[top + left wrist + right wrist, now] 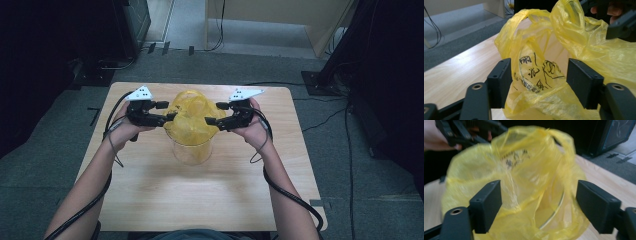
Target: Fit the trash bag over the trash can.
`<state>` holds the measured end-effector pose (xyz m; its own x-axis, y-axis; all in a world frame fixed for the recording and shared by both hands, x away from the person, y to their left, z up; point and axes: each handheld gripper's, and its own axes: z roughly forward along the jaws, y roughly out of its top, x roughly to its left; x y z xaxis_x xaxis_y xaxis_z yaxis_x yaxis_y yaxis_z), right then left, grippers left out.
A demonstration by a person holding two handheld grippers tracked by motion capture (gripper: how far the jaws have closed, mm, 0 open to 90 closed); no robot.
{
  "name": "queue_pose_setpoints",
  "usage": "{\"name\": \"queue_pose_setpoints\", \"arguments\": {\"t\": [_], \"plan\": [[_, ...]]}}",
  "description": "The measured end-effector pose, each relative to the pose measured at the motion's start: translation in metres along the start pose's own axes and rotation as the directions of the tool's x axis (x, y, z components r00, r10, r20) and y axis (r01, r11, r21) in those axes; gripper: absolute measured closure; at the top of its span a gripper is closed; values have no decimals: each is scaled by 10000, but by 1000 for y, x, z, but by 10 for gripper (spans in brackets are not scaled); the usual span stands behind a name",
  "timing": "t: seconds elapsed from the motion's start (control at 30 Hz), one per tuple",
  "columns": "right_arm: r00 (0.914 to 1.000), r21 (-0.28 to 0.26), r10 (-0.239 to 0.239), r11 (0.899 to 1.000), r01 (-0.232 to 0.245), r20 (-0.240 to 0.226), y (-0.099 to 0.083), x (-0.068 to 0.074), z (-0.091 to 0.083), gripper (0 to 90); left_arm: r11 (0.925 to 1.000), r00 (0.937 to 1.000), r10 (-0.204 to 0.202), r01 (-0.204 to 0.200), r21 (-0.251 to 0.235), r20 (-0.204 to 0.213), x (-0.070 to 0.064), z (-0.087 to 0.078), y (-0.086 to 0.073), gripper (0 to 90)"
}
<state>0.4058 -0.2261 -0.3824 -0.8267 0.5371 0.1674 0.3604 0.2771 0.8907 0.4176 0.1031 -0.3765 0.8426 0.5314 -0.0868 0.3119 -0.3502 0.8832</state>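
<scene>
Plastic of the thinnest kind made up the yellow bag (192,117), which sat draped over the mouth of a clear container (192,150) at the centre of the frame in the high view, on the wooden worktop (150,195).

At left of centre in that view, the left claw (170,110) pointed at the bag's near edge. In the left gripper view its jaws stood wide apart with crumpled film and black printed lettering between them, and neither jaw was pressing on the film, so it held nothing.

At right of centre, the right claw (213,113) mirrored it from the other side. In the right gripper view its jaws also gaped widely around a fold of the bag (524,177), with a curved transparent rim (554,212) showing through the film at lower right; it gripped nothing either.

The bag looked very light, limp and slippery, likely to slide out of a loose pinch and to tear if pulled hard against the rim. It would probably be best taken where the film was bunched or at the looped handles in the upper part of the left gripper view (564,15), a doubled layer on each side. The container seemed stiff but light, and might tip if the bag was tugged sideways.
</scene>
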Motion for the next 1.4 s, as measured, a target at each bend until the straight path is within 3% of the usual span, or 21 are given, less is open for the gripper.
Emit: {"name": "queue_pose_setpoints", "arguments": {"t": [0.2,0.33,0.43,0.57,0.63,0.7,0.73,0.8,0.83,0.87,0.9,1.0,1.07,1.1,1.3,1.33,1.4], "plan": [[9998,-479,-71,9988,62,-191,10,0,-9,342,9999,10000,33,-33,-134,-13,1,-6,7,435],[9998,-737,192,9971,-192,3,13,-5,-14,468,9994,9995,-318,318,-146,31,4,-6,13,476],[9984,-708,561,9959,-568,-123,15,-6,-11,458,9990,9992,-312,319,-302,239,-1,-4,19,469],[9991,-498,352,9981,-363,-226,17,-2,-2,425,9992,9989,-258,270,-303,400,-7,0,23,451],[9994,-325,310,9990,-314,-120,18,0,9,405,9987,9973,-467,477,-155,575,-10,8,23,454],[9992,-202,394,9990,-395,-71,18,0,15,404,9984,9956,-572,568,74,735,-12,12,22,508],[9991,-219,419,9989,-421,-80,17,1,19,407,9976,9926,-587,545,423,1065,-16,17,20,562],[9991,-208,415,9989,-417,-93,17,1,20,410,9971,9908,-601,538,544,1211,-18,19,19,590],[9993,-167,353,9992,-355,-134,17,2,21,439,9962,9884,-548,445,751,1414,-21,22,19,664],[9993,-167,353,9992,-355,-134,17,2,21,439,9962,9884,-548,445,751,1414,-21,22,19,673],[9993,-149,345,9993,-347,-135,17,2,21,463,9961,9875,-530,419,773,1482,-22,22,19,673],[9981,-4,550,9985,-551,-284,17,1,21,718,9969,9860,-562,466,641,1569,-21,21,19,724],[9980,236,521,9984,-512,-368,18,4,20,843,9974,9889,-471,388,606,1410,-21,19,20,708],[9973,270,564,9981,-552,-463,19,5,19,860,9977,9905,-420,345,585,1307,-20,17,21,688],[9917,120,585,9983,-575,-1146,25,19,10,881,9970,9943,-771,762,146,733,-16,14,32,625],[9845,-25,652,9978,-665,-1628,27,24,8,884,9972,9956,-740,736,97,582,-15,16,34,588],[9820,-64,652,9977,-674,-1774,28,26,7,885,9976,9962,-696,695,54,522,-15,17,35,581]]}}
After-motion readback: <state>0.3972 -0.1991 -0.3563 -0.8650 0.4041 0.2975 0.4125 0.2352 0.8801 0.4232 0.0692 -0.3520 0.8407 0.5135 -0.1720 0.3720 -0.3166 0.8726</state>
